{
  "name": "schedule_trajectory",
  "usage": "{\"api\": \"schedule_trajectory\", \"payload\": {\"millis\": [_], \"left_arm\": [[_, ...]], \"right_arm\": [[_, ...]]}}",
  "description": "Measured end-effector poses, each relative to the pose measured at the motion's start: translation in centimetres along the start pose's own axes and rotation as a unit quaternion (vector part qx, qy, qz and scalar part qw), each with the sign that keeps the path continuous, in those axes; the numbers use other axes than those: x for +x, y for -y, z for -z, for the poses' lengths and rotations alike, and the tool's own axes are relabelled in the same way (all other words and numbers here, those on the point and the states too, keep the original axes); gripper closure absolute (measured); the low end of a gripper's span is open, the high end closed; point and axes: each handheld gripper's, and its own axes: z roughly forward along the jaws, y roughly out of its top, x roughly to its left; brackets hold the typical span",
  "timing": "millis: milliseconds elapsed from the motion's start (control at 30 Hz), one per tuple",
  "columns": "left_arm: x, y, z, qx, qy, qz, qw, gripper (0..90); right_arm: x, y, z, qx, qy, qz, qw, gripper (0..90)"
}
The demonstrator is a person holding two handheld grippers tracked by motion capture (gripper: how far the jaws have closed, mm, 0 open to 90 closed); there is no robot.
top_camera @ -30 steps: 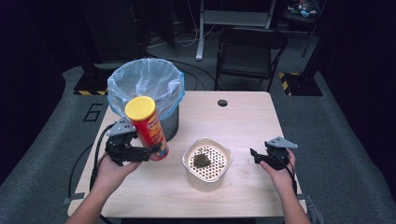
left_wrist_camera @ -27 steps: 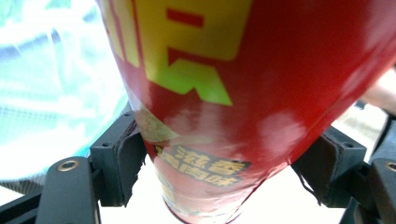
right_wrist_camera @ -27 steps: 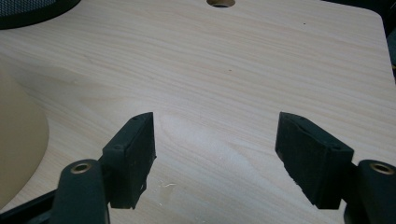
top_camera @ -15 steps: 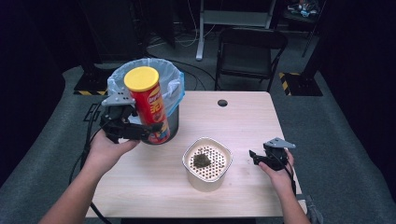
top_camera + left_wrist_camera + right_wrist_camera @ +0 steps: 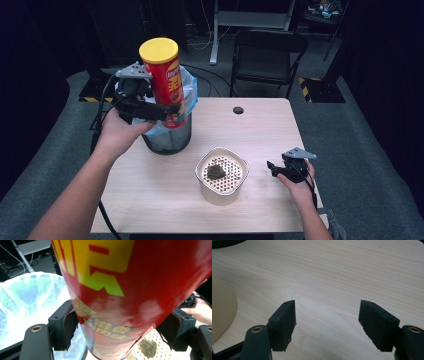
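The can's (image 5: 166,82) foot is hidden in the high view behind the left gripper (image 5: 159,111) and the bin's (image 5: 167,137) rim; in the left gripper view its top is cut off by the frame. The bin's contents cannot be made out. The dark lump (image 5: 216,172) in the perforated cup (image 5: 221,192) is too small to identify.

Writing: the can carries yellow lettering on red, partly legible as Chinese characters low on the label in the left gripper view (image 5: 110,328); no brand name can be read with certainty.

Count: one can, with a yellow lid; one bin with a pale blue liner (image 5: 27,297); one cup; two grippers; one chair (image 5: 267,55) beyond the table (image 5: 150,200); one dark round spot (image 5: 238,110) at the table's far edge.

Left gripper: clamped on the can's lower part, pads (image 5: 68,326) pressing both sides. The can is held upright, slightly tilted, above the bin at the table's left, clear of the tabletop.

Right gripper (image 5: 278,169): low over the table at the near right, jaws parted at a middling gap, nothing between them, bare wood below (image 5: 327,322). The cup stands just left of it.
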Motion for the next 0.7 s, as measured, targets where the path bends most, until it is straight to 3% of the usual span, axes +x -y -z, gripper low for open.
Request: {"api": "schedule_trajectory", "payload": {"millis": [167,333,633,700], "left_arm": [[1.6,-0.7,-0.5,-0.005,-0.016,0.008,0.9998,23.6],[3.4,-1.3,-0.8,-0.010,-0.027,0.035,0.9990,23.6],[6.4,-1.7,-2.8,-0.012,-0.079,0.065,0.9947,23.6],[7.0,-1.6,-3.2,-0.010,-0.082,0.069,0.9942,23.6]], "right_arm": [[0.0,0.0,-0.1,0.004,-0.001,0.004,1.0000,30.0],[0.0,0.1,-0.2,0.004,-0.004,0.002,1.0000,30.1],[0.1,0.1,-0.3,0.008,-0.006,0.003,0.9999,30.1],[0.1,0.2,-0.3,0.009,-0.006,0.003,0.9999,30.1]]}}
